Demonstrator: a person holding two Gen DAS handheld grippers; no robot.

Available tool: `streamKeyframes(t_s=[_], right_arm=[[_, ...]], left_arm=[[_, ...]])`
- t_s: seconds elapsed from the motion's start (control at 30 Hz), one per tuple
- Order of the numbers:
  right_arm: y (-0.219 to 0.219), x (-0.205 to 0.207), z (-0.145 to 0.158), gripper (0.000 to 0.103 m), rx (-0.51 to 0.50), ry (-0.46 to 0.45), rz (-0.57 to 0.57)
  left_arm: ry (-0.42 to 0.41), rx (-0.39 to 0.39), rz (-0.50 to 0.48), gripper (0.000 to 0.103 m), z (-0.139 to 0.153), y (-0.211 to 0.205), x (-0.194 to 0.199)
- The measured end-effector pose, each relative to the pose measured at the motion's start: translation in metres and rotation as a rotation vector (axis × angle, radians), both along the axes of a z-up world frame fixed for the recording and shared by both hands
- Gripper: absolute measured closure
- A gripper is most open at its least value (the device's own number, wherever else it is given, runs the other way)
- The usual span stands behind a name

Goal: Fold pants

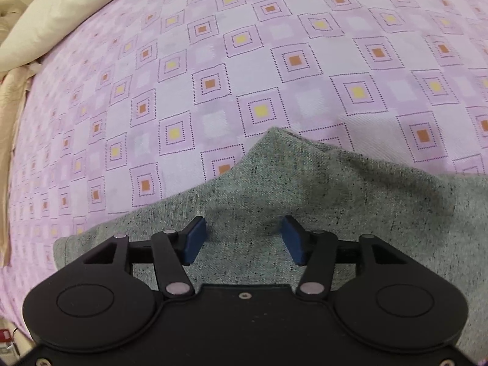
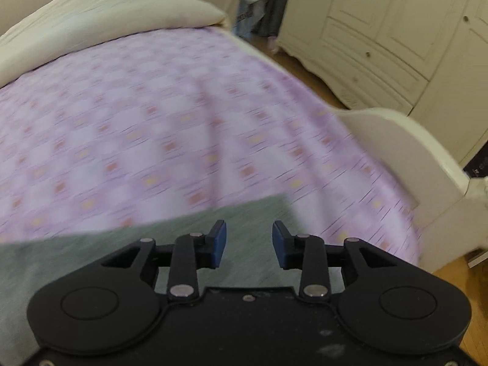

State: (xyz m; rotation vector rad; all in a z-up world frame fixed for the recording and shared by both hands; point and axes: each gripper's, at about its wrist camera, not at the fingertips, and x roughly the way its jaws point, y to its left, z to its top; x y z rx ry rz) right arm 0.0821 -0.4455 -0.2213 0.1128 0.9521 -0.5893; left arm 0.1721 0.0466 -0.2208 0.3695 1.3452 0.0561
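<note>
Below your left claw [image 1: 244,239], in the left wrist view, the grey speckled pants [image 1: 305,189] lie flat on the pink checked bed cover [image 1: 213,61], filling the lower part of the picture and passing under the claw itself. The blue pads [image 1: 195,241] stand well apart with only flat cloth showing between them; nothing is pinched, so the claw is open and empty. The cloth rises to a blunt corner just ahead of the claw and slightly to its right, and its upper edge falls away from that corner toward both sides, so its long axis seems to run across the picture, left to right. A cream pillow [image 1: 61,15] sits far off at the upper left. In the right wrist view everything beyond the claw is smeared by motion, but your right claw [image 2: 248,244] shows its pads clearly parted and holding nothing. Here the pants [image 2: 91,250] spread from beneath the claw out to the left, with a squared end just ahead of the pads and the bed's cream footboard [image 2: 411,158] off to the right. Both claws hang over the cloth; I judge the left nearer the raised corner, the likelier next grip.
</note>
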Motion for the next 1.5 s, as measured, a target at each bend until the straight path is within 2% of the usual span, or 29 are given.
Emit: streamKeyframes(t_s=[0.2, 0.27, 0.33, 0.4, 0.47, 0.53, 0.57, 0.63, 0.67, 0.77, 0.87, 0.93, 1.0, 1.1, 1.17, 1.23, 1.27, 1.33, 1.37, 1.43, 1.5], right_arm=[[-0.043, 0.027, -0.020, 0.063, 0.068, 0.060, 0.051], [-0.055, 0.032, -0.031, 0.063, 0.120, 0.092, 0.070], [-0.059, 0.030, -0.034, 0.065, 0.176, 0.084, 0.094], [-0.055, 0.028, -0.032, 0.100, 0.196, 0.078, 0.111], [-0.046, 0.026, -0.025, 0.100, 0.192, 0.074, 0.135], [-0.035, 0.021, -0.016, 0.101, 0.077, 0.092, 0.124], [-0.038, 0.018, -0.020, 0.101, 0.060, 0.109, 0.097], [-0.050, 0.013, -0.035, 0.101, 0.138, 0.130, 0.035], [-0.047, 0.014, -0.034, 0.101, 0.128, 0.115, 0.051], [-0.038, 0.021, -0.031, 0.100, 0.097, 0.125, 0.089], [-0.041, 0.024, -0.035, 0.100, 0.110, 0.131, 0.066], [-0.039, 0.024, -0.035, 0.100, 0.104, 0.138, 0.071], [-0.040, 0.025, -0.038, 0.100, 0.097, 0.151, 0.080], [-0.041, 0.026, -0.039, 0.100, 0.104, 0.158, 0.075], [-0.040, 0.029, -0.040, 0.098, 0.102, 0.163, 0.078], [-0.039, 0.027, -0.035, 0.095, 0.095, 0.152, 0.080], [-0.036, 0.024, -0.029, 0.090, 0.080, 0.137, 0.081], [-0.025, 0.014, -0.013, 0.081, 0.021, 0.078, 0.092], [-0.018, 0.009, -0.005, 0.080, 0.009, 0.043, 0.109], [0.002, -0.003, 0.010, 0.080, 0.050, -0.031, 0.175], [0.027, -0.012, 0.016, 0.080, 0.121, -0.059, 0.252]], left_arm=[[0.003, 0.023, 0.014, 0.043, 0.002, -0.002, -0.002], [0.008, 0.020, 0.021, 0.043, 0.001, -0.002, 0.001], [0.015, 0.017, 0.027, 0.043, 0.000, 0.001, 0.004], [0.020, 0.014, 0.034, 0.043, 0.000, 0.001, 0.006], [0.018, 0.013, 0.035, 0.042, 0.000, 0.002, 0.006], [0.015, 0.015, 0.033, 0.039, -0.001, 0.004, 0.005], [0.012, 0.004, 0.040, 0.038, -0.001, 0.006, 0.006], [0.012, -0.016, 0.058, 0.038, -0.002, 0.013, 0.008], [0.012, -0.023, 0.057, 0.041, -0.001, 0.015, 0.008], [-0.008, -0.040, 0.040, 0.058, 0.012, 0.008, 0.004], [-0.071, -0.131, -0.023, 0.050, 0.031, -0.011, 0.001], [-0.065, -0.120, -0.054, 0.050, 0.027, -0.023, 0.010], [-0.039, -0.070, -0.017, 0.051, 0.010, -0.023, 0.025], [-0.017, -0.122, 0.086, 0.050, 0.000, -0.009, 0.043], [-0.006, -0.125, 0.079, 0.051, 0.005, -0.008, 0.046], [-0.029, -0.109, 0.057, 0.053, 0.015, -0.008, 0.040], [-0.051, -0.101, 0.051, 0.053, 0.024, -0.009, 0.034], [-0.093, -0.102, 0.039, 0.054, 0.042, -0.013, 0.015], [-0.105, -0.116, 0.035, 0.054, 0.049, -0.017, 0.003], [-0.105, -0.167, 0.010, 0.054, 0.060, -0.032, -0.022], [-0.093, -0.197, -0.026, 0.054, 0.061, -0.056, -0.052]])
